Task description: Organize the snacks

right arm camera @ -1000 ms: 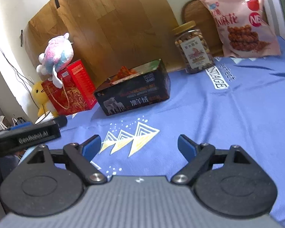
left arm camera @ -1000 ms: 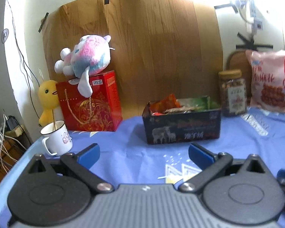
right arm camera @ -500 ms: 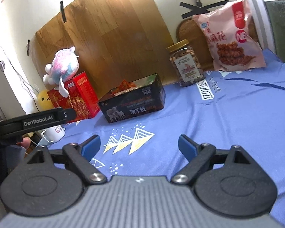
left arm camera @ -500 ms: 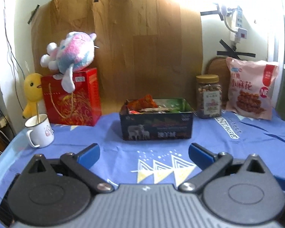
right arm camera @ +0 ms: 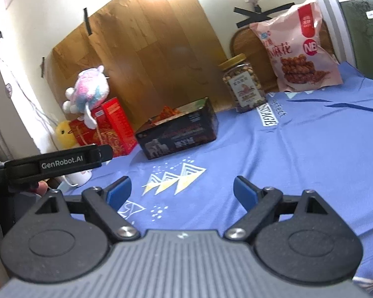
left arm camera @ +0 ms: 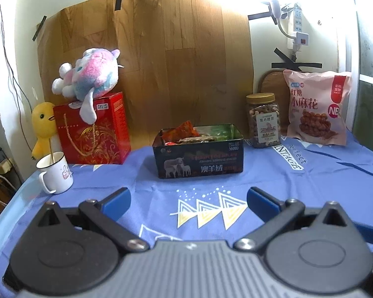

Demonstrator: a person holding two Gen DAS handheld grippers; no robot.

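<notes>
The dark rectangular tin box [left arm camera: 199, 157] printed with sheep, already holding red and green snack packets, sits on the blue-clothed bench [left arm camera: 310, 186] straight ahead of the left claw [left arm camera: 187, 202] and well apart from it. Its long side faces that claw squarely, so its long axis runs across the line of approach. From the right claw [right arm camera: 181, 191] the same box [right arm camera: 179, 134] lies ahead and somewhat to the left, turned at a slant, one short end nearer. Judged from both views, the left claw stands the more directly in line with the box; neither looks clearly closer.

Both claws are spread wide with nothing between the blue pads, and both hover low over bare cloth.

The loose snacks stand behind and to the right of the box: a clear plastic jar of nuts with a gold lid [left arm camera: 262, 121], and just beside it a pink puffed bag of fried dough twists [left arm camera: 318, 109] leaning on the wall. These lie on the right claw's side, the jar [right arm camera: 243, 84] and bag [right arm camera: 298, 49] ahead of it across open cloth, so that claw seems better placed to fetch them.

To the left stand a red gift box [left arm camera: 94, 131] with a pink and blue plush toy [left arm camera: 89, 77] on top, a yellow duck toy [left arm camera: 42, 126], and a white enamel mug [left arm camera: 56, 173]. None blocks the way to the tin; the mug stands nearest the left claw's left finger.
</notes>
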